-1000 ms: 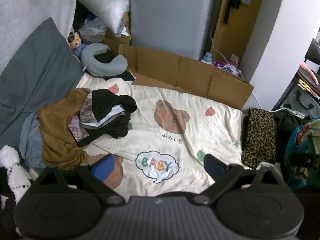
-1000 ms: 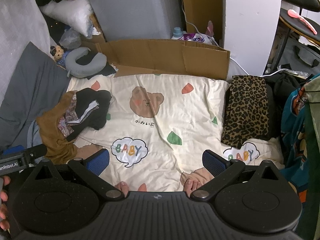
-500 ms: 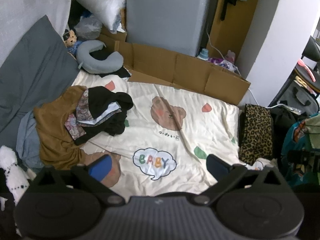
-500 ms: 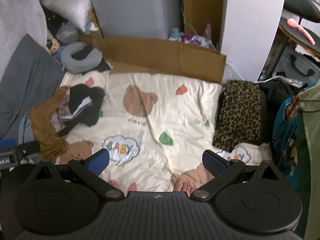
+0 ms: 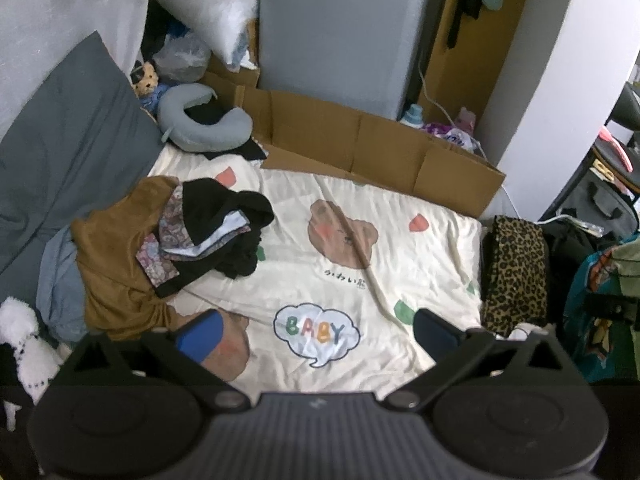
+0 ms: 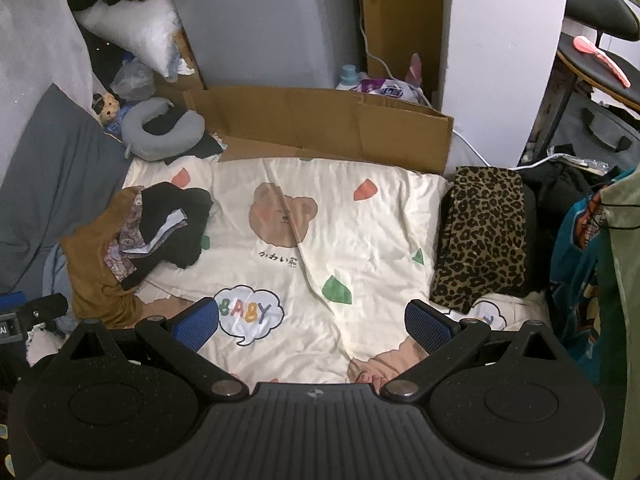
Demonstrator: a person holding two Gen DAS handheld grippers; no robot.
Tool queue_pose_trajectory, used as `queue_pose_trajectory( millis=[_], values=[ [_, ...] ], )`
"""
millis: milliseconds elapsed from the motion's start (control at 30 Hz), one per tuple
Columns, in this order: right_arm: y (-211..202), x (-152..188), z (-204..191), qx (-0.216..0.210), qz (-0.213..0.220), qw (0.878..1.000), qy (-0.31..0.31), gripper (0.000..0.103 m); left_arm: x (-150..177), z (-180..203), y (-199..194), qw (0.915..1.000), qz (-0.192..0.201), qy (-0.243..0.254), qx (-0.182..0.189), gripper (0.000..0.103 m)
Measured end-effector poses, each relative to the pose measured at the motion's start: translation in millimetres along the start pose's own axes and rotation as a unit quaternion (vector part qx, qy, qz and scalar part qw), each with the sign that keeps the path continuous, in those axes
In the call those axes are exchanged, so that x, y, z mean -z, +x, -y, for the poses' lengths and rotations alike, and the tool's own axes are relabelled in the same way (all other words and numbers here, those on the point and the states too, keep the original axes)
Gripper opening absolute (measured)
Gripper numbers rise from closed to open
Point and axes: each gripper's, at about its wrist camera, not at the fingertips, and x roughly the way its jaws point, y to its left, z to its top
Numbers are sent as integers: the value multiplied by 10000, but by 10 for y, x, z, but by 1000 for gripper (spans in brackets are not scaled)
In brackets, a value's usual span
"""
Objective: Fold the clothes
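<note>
On the cream bear-print blanket (image 5: 360,280), clothes pile (image 5: 172,240) sits at its left edge, ahead-left of both jaw sets, untouched. Left gripper (image 5: 316,334) and right gripper (image 6: 312,320) hover spread wide, holding nothing. Leopard-print cloth (image 6: 484,236) lies right; cardboard (image 6: 320,120) behind.

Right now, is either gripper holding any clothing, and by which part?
Nothing held. Left gripper and right gripper are both open above the blanket; the clothes pile lies untouched.

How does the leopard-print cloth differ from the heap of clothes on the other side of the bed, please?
The leopard-print cloth lies flat and folded, one piece; the heap of clothes is crumpled, several garments, brown, black and patterned. The cloth lies by the bed's right edge, the heap at its left. No claw touches either.
</note>
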Motion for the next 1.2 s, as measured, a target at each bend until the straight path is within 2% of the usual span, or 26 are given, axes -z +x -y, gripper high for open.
queue_pose_trajectory(
  millis=[267,400,600,800,967,1200],
  values=[
    [49,-85,-11,-22,27,10000,-7,102,-74,-190,53,9996,103,-266,-52,102],
    [75,-146,-18,-45,105,9999,20,102,-103,-205,89,9990,192,-254,-322,102],
    [142,-250,-14,-13,170,9998,71,102,-124,-278,211,9992,137,-329,-175,101],
    [241,-365,-28,2,130,9999,93,102,-171,-363,301,9989,134,-407,-215,101],
    [356,-429,-58,-15,76,9999,93,102,-244,-462,400,9975,101,-512,-482,100],
    [522,-510,-136,-89,21,10000,-8,102,-295,-619,533,9967,34,-609,-532,100]
  ],
)
